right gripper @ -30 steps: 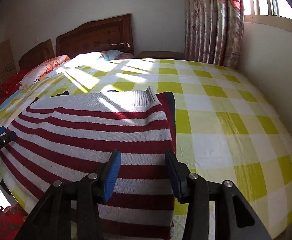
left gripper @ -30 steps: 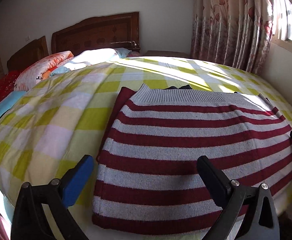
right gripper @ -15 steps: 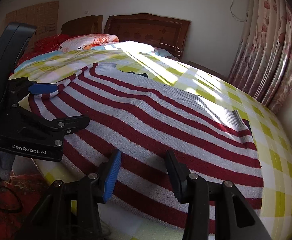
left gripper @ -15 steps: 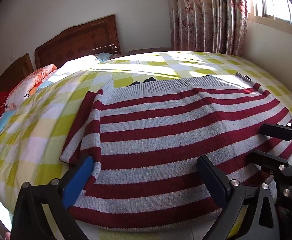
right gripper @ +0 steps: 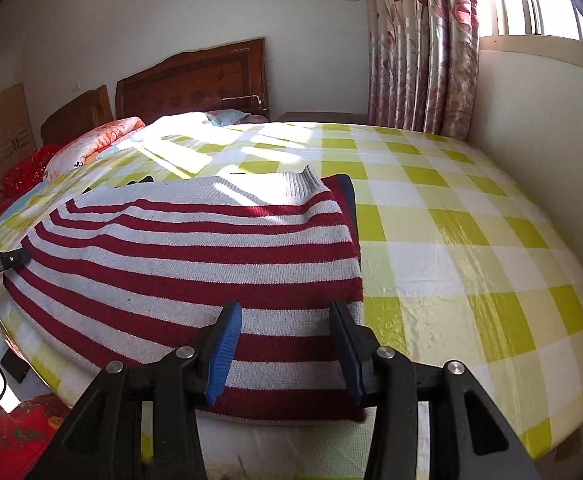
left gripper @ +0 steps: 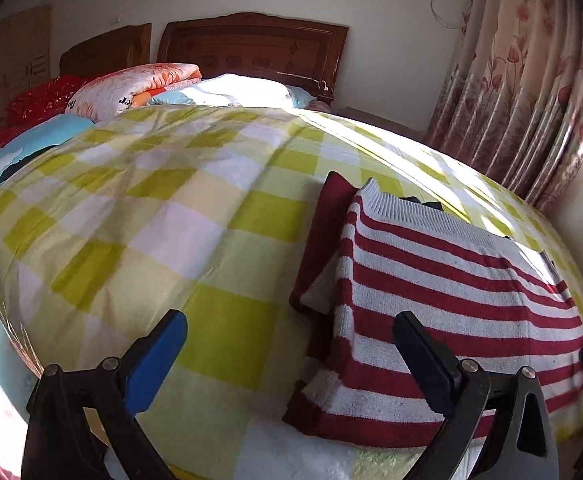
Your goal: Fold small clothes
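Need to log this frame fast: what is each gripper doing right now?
Left gripper: open, holding nothing.
Right gripper: open above the striped sweater, not gripping it.

I see open checked bedspread (left gripper: pixel 139 240) left of the striped sweater (left gripper: pixel 443 304) and more to its right, up to the wall (right gripper: pixel 539 128). Pillows (left gripper: pixel 139 88) and the headboard (left gripper: pixel 251 48) block the far end, curtains (right gripper: pixel 423 48) the far corner.
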A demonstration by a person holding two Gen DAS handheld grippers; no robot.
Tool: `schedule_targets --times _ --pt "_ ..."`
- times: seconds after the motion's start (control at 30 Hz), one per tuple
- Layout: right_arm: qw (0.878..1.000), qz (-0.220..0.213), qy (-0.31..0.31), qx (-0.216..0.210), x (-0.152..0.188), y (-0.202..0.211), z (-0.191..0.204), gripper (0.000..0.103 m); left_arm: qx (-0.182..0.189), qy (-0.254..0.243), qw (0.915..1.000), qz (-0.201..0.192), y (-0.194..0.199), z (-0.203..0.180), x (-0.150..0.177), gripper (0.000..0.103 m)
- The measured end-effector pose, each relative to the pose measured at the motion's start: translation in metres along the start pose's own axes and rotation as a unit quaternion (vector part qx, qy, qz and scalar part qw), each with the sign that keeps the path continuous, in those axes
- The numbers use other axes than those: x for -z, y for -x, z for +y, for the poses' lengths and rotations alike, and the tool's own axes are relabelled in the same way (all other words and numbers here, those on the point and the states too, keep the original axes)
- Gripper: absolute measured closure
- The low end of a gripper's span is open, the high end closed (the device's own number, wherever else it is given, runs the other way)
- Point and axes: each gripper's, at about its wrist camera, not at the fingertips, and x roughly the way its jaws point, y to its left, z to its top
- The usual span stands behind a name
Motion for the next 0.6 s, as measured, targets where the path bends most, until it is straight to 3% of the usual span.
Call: schedule_targets --times 0.1,0.17,0.23,0.33,0.5,0.6 --pt "0.999 -0.015 0.036 -0.028 -0.005 0.008 0.024 0.057 0.089 -0.072 0.9934 -0.006 0.019 -0.049 0.006 0.000" --pt "0.996 -0.009 0.067 -0.050 -0.004 0.008 0.047 0.057 0.142 -0.139 0.9797 0.031 0.015 -0.091 0.021 0.000" --pt "0.992 0.001 0.102 -0.069 0.001 0.005 0.070 0.057 0.136 -0.196 0.9697 0.054 0.006 -0.123 0.039 0.000" --pt "0.986 0.014 0.150 -0.068 0.011 -0.002 0.092 0.057 0.101 -0.242 0.9626 0.070 -0.005 -0.139 0.054 0.000" --pt "0.990 0.019 0.127 -0.057 0.015 -0.003 0.068 0.057 0.071 -0.214 0.9722 0.062 -0.005 -0.107 0.048 0.000" --pt "0.995 0.014 0.093 -0.033 0.016 0.003 0.040 0.057 0.076 -0.175 0.9794 0.065 -0.003 -0.079 0.045 0.000"
